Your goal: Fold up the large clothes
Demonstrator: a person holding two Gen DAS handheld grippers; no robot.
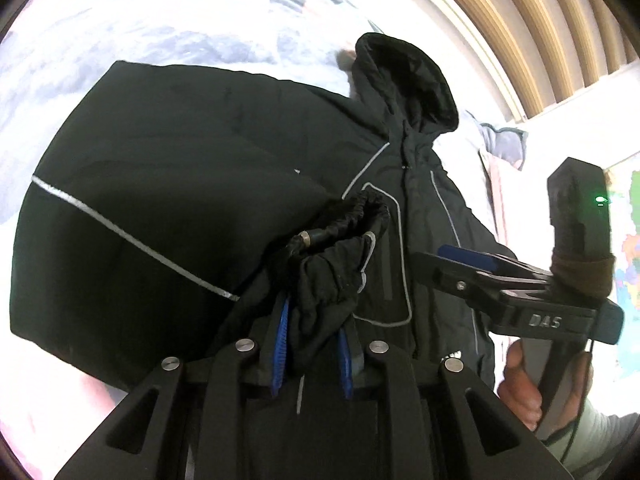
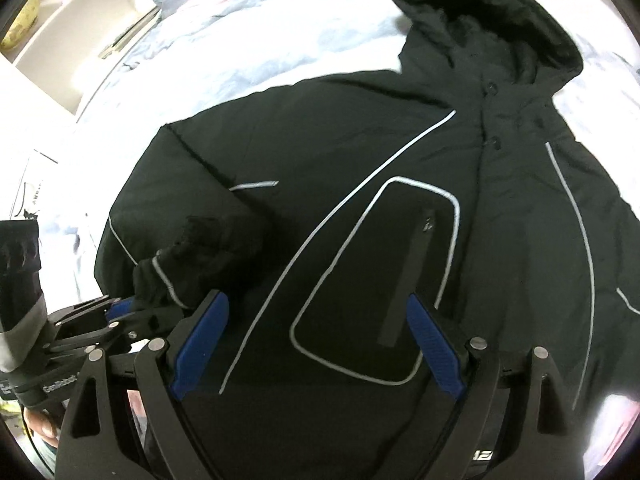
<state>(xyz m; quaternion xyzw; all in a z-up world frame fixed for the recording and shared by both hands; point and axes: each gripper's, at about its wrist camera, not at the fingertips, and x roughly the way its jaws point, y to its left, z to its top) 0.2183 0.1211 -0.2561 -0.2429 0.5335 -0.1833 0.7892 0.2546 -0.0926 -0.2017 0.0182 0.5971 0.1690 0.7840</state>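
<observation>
While the left gripper (image 1: 310, 344) pinches the jacket (image 1: 168, 208) cuff (image 1: 340, 256), the right gripper (image 2: 316, 344) hangs wide open above the bed (image 1: 160, 20).

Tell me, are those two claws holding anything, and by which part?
The left gripper holds the black jacket by its sleeve cuff. The right gripper is open, holding nothing.

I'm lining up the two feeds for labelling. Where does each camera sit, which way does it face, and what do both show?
Left wrist: sits on the left tongs, facing along them over the black jacket toward its hood; they are shut on the sleeve cuff. The right tongs and the hand holding them show at the right.
Right wrist: sits on the open right tongs, facing the jacket's chest pocket; the left tongs show at lower left.
Shared: jacket, hood, cuff, pale bedding.
</observation>
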